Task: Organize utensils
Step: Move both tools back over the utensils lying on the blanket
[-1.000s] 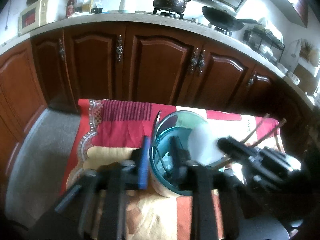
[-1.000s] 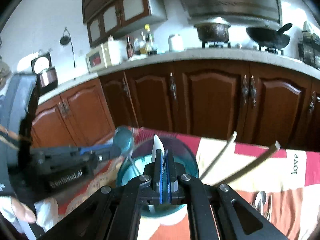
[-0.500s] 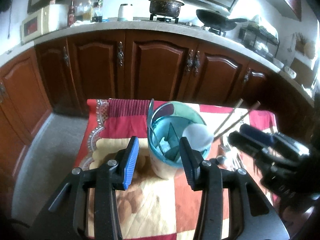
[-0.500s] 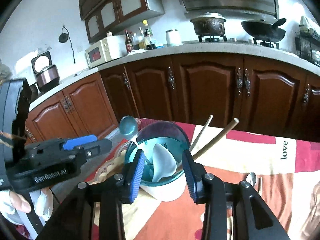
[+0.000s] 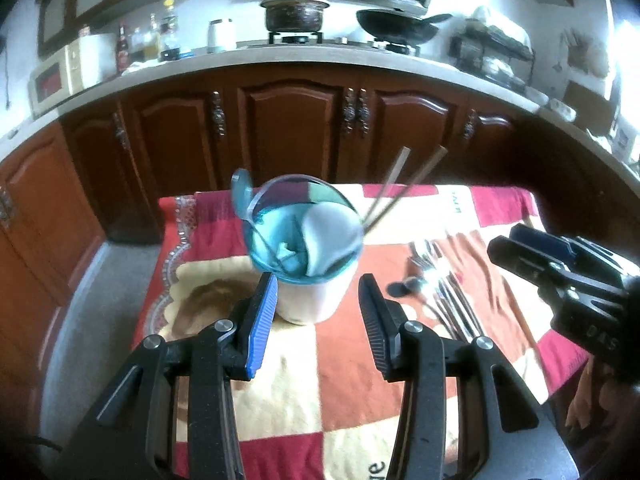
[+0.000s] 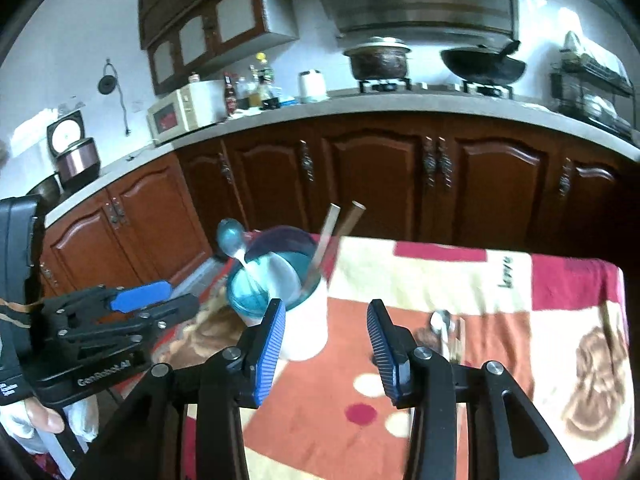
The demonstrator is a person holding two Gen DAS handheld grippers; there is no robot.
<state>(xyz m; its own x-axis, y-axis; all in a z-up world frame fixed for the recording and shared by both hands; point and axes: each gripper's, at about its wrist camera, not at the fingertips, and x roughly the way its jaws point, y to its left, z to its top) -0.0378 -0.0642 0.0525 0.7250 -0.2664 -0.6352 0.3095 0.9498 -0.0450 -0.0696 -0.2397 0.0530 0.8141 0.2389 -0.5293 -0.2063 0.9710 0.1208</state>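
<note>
A round blue-rimmed white utensil holder (image 5: 316, 268) stands on the red, orange and cream patchwork tablecloth (image 5: 328, 392), holding a long-handled blue spoon (image 5: 242, 192) at its left, a broad white spoon (image 5: 328, 228) centrally and two wooden chopsticks (image 5: 404, 184) leaning right. Loose steel cutlery (image 5: 444, 292) lies to its right; brown wooden cabinets (image 5: 288, 124) stand behind.

The left gripper (image 5: 316, 312) points forward and down, its 2 fingers (image 5: 262, 320) stand apart with nothing between them. The right gripper (image 6: 326, 344) also tilts down; its jaws have just been opening and they hold nothing now. In the right wrist view the left gripper is at the left side, and a thumb (image 6: 42, 420) of the person shows under its body.
</note>
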